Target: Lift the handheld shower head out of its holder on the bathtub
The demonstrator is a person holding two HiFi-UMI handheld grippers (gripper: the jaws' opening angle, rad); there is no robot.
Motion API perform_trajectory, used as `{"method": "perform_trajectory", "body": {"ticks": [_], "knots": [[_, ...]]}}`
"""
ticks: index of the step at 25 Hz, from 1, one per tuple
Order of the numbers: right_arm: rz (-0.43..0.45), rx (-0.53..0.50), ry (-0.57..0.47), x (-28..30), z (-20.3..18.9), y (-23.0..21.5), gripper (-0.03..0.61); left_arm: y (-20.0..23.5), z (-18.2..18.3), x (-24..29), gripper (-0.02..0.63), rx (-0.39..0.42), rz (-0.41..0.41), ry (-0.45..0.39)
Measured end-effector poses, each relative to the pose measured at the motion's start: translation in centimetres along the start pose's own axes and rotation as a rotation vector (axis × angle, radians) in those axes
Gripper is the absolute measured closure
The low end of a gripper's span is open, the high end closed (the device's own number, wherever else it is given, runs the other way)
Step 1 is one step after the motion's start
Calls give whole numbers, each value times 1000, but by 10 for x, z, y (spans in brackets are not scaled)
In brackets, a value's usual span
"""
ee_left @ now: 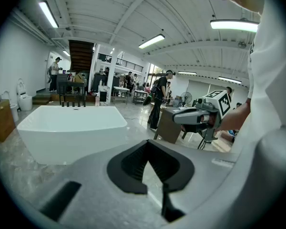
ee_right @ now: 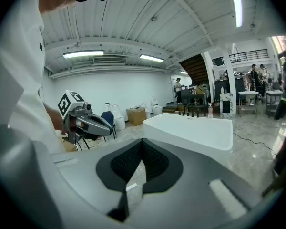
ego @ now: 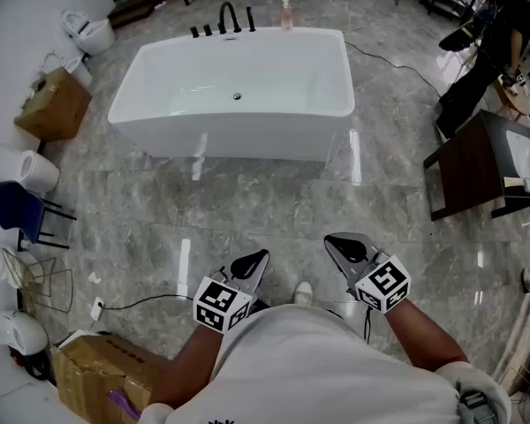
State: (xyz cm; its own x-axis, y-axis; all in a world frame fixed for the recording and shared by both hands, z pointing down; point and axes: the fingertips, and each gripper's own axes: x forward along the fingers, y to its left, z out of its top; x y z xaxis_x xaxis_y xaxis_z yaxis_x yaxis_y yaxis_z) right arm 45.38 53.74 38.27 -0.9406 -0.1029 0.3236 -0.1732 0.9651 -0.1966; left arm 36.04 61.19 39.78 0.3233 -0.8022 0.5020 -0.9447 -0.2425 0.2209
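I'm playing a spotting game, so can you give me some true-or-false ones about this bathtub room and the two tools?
1. The bathtub is white. True.
2. The left tool is holding something. False: it is shut with nothing in it.
3. A pink bottle stands at the tub's far edge. True.
4. The right tool is reaching inside the tub. False: it is over the floor, close to the person and well apart from the tub.
5. The chair by the left wall is red. False: the chair is blue.
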Motion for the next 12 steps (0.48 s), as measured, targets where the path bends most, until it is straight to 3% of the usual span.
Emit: {"method": "perform_trajectory", "body": {"ticks": [9,12], "knots": [[18,13,4,-4,-11,-26,568,6,15,22,606,1,44,-13],[20,10,11,7,-9,-32,568,24,28,28,527,-12,40,-38]]}}
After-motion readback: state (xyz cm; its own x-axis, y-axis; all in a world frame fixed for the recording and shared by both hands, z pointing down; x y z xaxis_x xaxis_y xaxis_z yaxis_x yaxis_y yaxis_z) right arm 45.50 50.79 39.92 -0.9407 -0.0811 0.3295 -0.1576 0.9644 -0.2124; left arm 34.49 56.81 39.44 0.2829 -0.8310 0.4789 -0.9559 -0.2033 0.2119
